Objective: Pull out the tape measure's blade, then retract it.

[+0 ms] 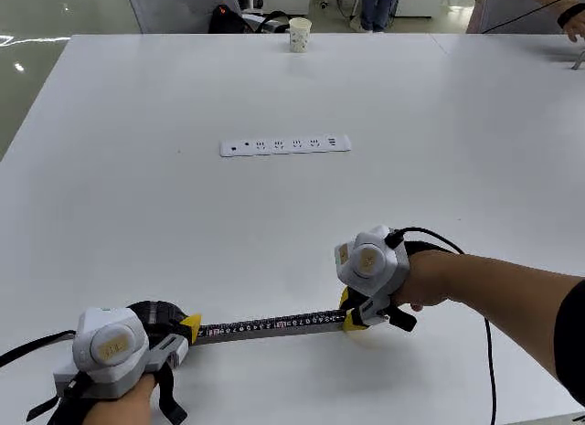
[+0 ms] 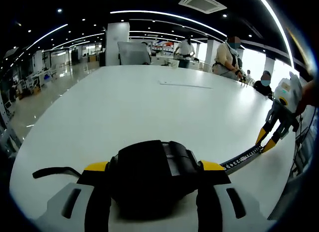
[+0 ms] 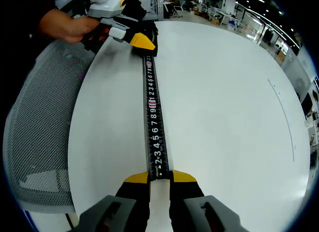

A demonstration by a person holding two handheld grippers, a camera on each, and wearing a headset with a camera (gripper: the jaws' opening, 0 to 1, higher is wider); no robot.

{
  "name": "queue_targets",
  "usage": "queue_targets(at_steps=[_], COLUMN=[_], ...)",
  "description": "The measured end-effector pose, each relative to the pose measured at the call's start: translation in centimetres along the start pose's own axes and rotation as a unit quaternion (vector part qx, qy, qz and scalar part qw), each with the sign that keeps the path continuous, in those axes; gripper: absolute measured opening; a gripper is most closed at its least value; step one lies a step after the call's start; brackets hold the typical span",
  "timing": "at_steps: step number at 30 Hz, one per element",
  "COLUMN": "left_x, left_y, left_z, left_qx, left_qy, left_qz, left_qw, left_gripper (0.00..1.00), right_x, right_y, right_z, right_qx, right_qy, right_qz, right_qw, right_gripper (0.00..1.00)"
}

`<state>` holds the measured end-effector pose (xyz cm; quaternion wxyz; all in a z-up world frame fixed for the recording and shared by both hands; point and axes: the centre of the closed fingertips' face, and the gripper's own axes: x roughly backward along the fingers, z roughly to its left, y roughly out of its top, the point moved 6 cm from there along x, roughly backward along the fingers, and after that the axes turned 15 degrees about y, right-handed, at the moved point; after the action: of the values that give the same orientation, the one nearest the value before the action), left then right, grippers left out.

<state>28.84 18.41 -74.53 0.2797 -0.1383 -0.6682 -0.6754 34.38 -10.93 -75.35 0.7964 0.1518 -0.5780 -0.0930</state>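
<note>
Black tape measure case (image 2: 149,174) sits on the white table (image 1: 137,187) near its front edge, clamped between the left gripper (image 1: 186,334) jaws | blade (image 1: 270,327) lies drawn out flat along the tabletop | right gripper (image 3: 160,178) pinches the blade's tip | power strip (image 1: 285,145) mid-table | paper cup (image 1: 300,34) at far edge

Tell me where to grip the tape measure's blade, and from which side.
Grip the blade at its free tip, by the lowest numbers, coming in line with it from the end away from the case. It is a thin strip running flat along the table, so the tip is likely the easiest hold; the right hand-held gripper is shut on it there.
</note>
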Motion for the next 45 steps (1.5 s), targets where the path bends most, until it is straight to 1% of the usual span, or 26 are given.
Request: queue_targets(at_steps=[6, 11, 14, 15, 16, 18, 23, 37, 40, 45], left_x=[0.03, -0.05, -0.04, -0.14, -0.18, -0.17, -0.12, -0.01, 0.02, 0.09], left_y=[-0.13, -0.08, -0.12, -0.13, -0.14, -0.18, -0.21, -0.13, -0.13, -0.11], left_z=[0.22, -0.02, 0.03, 0.05, 0.05, 0.04, 0.06, 0.18, 0.18, 0.21], left_qx=[0.015, -0.004, -0.006, -0.01, -0.008, -0.009, -0.008, -0.009, -0.01, -0.012], left_qy=[-0.008, -0.008, -0.009, -0.009, -0.009, -0.009, -0.01, -0.012, -0.012, -0.013], left_qz=[0.007, 0.013, 0.015, 0.015, 0.017, 0.017, 0.018, 0.02, 0.019, 0.013], left_qw=[0.9998, 0.9999, 0.9998, 0.9998, 0.9998, 0.9998, 0.9997, 0.9997, 0.9997, 0.9998], left_gripper=[0.65, 0.64, 0.64, 0.64, 0.64, 0.63, 0.64, 0.64, 0.64, 0.64], right_x=[0.04, 0.03, 0.03, -0.11, -0.08, -0.09, -0.13, -0.22, -0.22, -0.27], right_y=[0.06, 0.15, 0.18, 0.25, 0.16, 0.22, 0.32, 0.58, 0.67, 0.87], right_z=[0.04, 0.06, 0.04, -0.07, -0.13, -0.09, -0.07, 0.02, 0.06, 0.17], right_qx=[-0.005, -0.006, -0.008, -0.016, -0.02, -0.015, -0.012, -0.019, -0.015, -0.019], right_qy=[0.0, -0.001, -0.001, -0.002, -0.002, -0.002, -0.001, -0.003, -0.004, -0.008], right_qz=[0.0, 0.005, 0.007, -0.001, 0.002, 0.006, 0.012, 0.007, 0.005, 0.004], right_qw=[1.0, 1.0, 0.9999, 0.9999, 0.9998, 0.9999, 0.9999, 0.9998, 0.9999, 0.9998], right_gripper=[0.1, 0.1, 0.1, 0.11, 0.11, 0.1, 0.1, 0.1, 0.1, 0.1])
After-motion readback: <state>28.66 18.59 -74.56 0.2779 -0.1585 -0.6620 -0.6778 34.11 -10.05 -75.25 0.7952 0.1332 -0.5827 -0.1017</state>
